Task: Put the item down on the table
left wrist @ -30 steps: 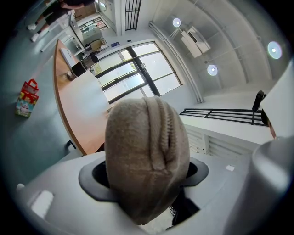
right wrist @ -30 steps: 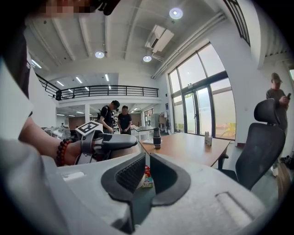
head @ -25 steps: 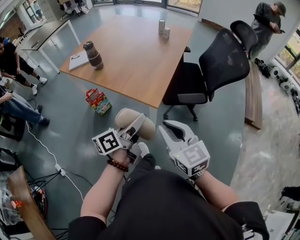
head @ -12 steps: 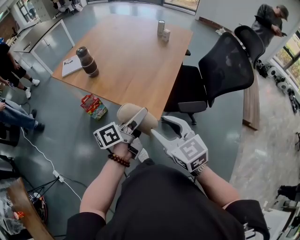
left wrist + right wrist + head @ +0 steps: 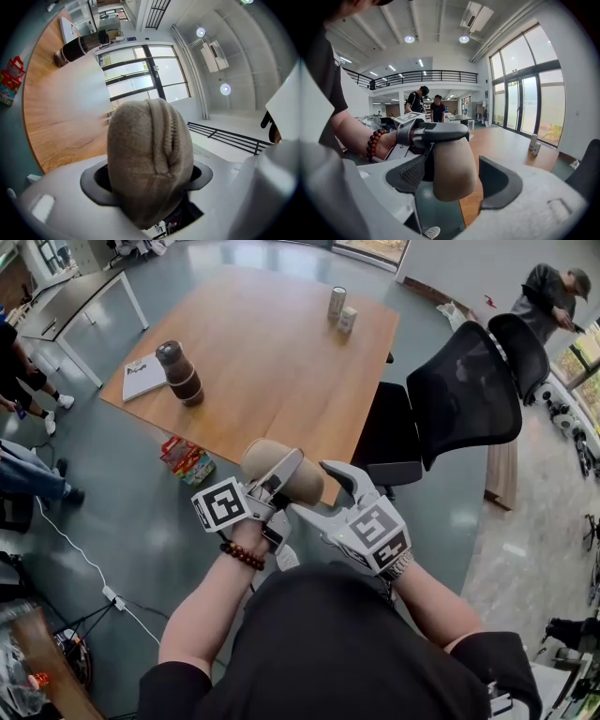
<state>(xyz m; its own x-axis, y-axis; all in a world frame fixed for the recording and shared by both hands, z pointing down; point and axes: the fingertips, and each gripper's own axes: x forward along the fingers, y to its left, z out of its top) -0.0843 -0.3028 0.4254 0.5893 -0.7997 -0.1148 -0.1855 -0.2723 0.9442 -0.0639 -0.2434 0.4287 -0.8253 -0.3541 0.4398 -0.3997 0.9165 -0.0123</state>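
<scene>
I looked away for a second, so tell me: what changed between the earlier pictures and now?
The right gripper moved left to the tan pouch; its jaws have just been opening and now stand open around the pouch's end. Both grippers came nearer the wooden table. The left gripper kept its hold on the pouch, and the bottle on the table stayed put.

Left gripper clamps the pouch; right gripper, jaws just opened, straddles its end.
</scene>
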